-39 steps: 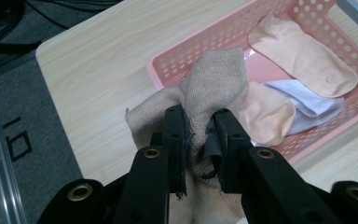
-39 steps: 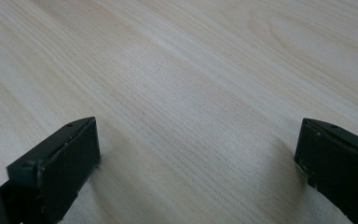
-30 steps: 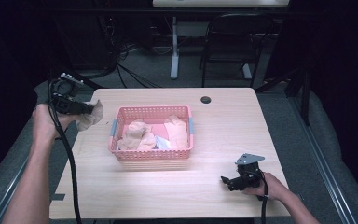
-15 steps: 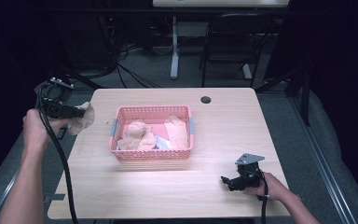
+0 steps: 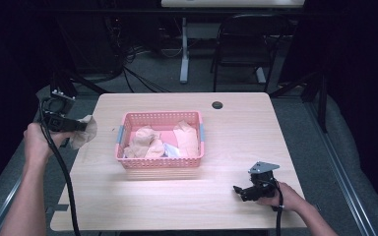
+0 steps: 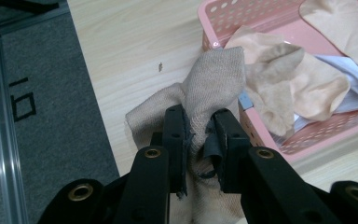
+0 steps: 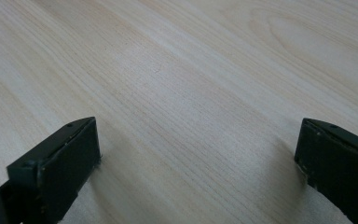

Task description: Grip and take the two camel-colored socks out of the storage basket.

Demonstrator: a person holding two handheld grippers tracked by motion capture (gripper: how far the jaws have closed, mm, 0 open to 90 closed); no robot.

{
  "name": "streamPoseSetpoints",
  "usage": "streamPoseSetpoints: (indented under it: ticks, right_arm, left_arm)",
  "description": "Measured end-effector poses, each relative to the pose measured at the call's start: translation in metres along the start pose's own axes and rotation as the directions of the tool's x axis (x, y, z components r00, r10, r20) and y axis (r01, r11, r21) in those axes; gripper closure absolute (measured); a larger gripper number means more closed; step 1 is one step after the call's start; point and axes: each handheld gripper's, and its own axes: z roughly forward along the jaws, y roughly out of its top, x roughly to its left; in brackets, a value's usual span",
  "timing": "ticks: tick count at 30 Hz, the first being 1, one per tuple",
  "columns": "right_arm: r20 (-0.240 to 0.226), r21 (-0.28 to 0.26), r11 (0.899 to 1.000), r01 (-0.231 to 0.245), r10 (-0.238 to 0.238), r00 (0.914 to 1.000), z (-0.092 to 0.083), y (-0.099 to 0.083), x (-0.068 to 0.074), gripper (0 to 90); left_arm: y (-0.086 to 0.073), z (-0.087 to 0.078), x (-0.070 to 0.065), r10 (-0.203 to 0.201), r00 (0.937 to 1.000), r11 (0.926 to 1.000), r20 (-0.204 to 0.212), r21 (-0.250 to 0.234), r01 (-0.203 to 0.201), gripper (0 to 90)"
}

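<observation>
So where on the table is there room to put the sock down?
Bare light wooden table runs along the near edge, between the pink plastic basket and the right gripper. The left strip is crowded: the left gripper holds the beige sock there. The basket is full of cloths.

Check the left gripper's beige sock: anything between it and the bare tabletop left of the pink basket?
Nothing visible. The left gripper is shut on the beige sock, which hangs over bare table at the left edge, apart from the pink basket. The right gripper rests open at the near right, well away.
</observation>
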Motion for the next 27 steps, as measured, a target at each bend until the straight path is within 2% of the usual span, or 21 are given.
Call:
streamPoseSetpoints:
  ticks: [7,15,18,27]
  right_arm:
    - [0.001,0.000,1.000,0.000,0.000,1.0000,0.000,0.000,0.000,0.0]
    - [0.000,0.000,1.000,0.000,0.000,1.0000,0.000,0.000,0.000,0.0]
    - [0.001,0.000,1.000,0.000,0.000,1.0000,0.000,0.000,0.000,0.0]
    - [0.000,0.000,1.000,0.000,0.000,1.0000,0.000,0.000,0.000,0.0]
  left_arm:
    - [-0.008,0.008,0.003,-0.019,0.9998,0.9998,0.010,-0.003,0.019,76.8]
    - [-0.019,0.020,0.006,-0.032,0.9993,0.9992,0.019,0.025,0.031,76.8]
    - [-0.023,0.024,0.007,-0.040,0.9991,0.9991,0.016,0.018,0.039,76.8]
    - [-0.033,0.038,0.009,-0.035,0.9991,0.9988,0.025,0.035,0.034,76.8]
